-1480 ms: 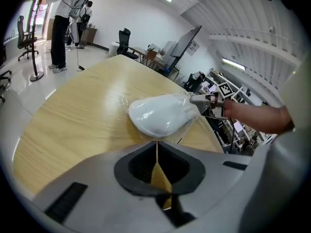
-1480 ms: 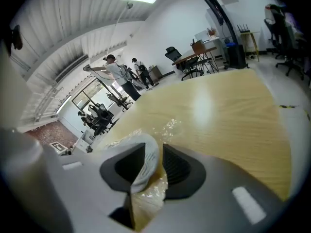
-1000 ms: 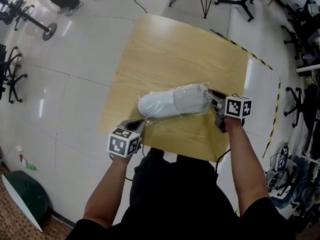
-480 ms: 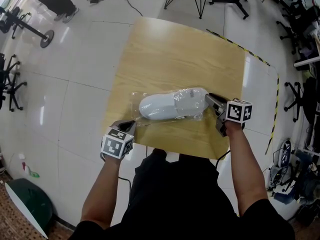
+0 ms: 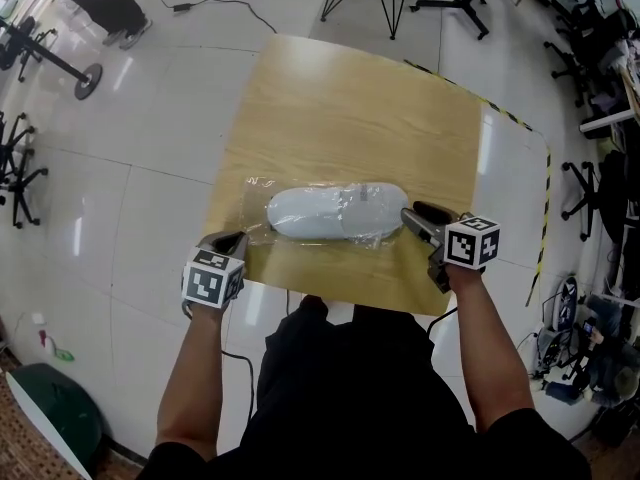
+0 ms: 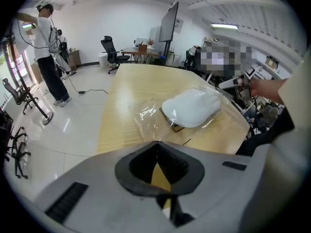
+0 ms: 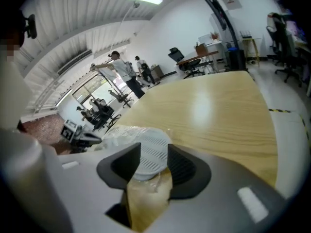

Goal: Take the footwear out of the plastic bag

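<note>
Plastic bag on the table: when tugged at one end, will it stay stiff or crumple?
Probably floppy: the clear plastic bag lies wrinkled and slack around the white slipper. Likely slippery too: its film is glossy, so it may slide on the wooden table.

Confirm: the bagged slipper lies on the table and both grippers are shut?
Not both. The right gripper view shows the right gripper open, jaws just widened, the end of the slipper between them. The left gripper is shut; the rest holds.

Bagged slipper (image 7: 150, 152) between fingers (image 7: 126, 162) just opening
</note>
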